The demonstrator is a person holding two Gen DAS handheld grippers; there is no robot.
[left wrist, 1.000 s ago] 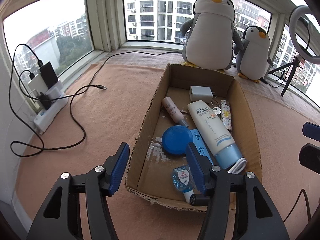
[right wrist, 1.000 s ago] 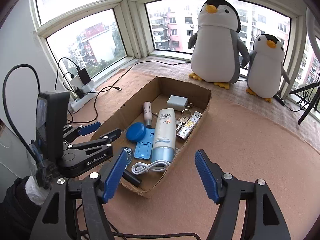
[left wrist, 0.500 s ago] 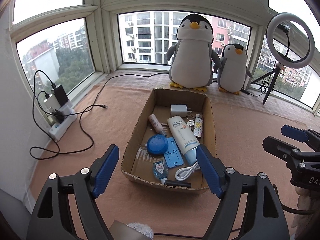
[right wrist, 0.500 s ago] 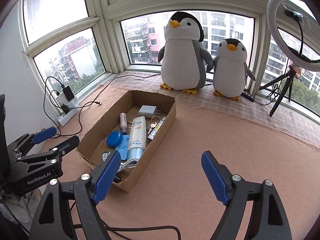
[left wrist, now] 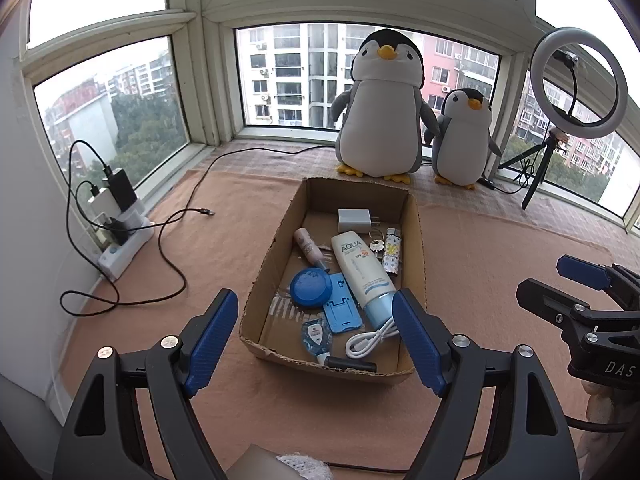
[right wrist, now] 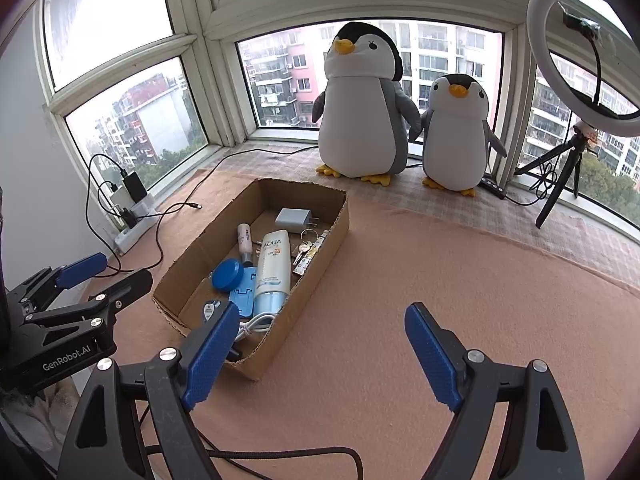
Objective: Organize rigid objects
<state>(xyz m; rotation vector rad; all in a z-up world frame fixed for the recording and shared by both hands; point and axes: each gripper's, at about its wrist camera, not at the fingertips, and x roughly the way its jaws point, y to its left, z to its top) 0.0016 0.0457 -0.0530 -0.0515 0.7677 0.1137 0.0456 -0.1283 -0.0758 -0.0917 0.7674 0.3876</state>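
The near wall of the cardboard box is hiding the bottom ends of what is lying inside it in the right wrist view: the white cable is showing only a loop, and the blue pad of the right gripper is covering the small blue packet in part. The lighter is sitting half behind the box's side wall there. In the left wrist view, the ring light on its tripod is staying whole, but the right wrist view is cutting its top off. Print on the tube below the big letters is reading too small. Something pale and crinkled is being cropped by the bottom edge; what it is cannot be told.
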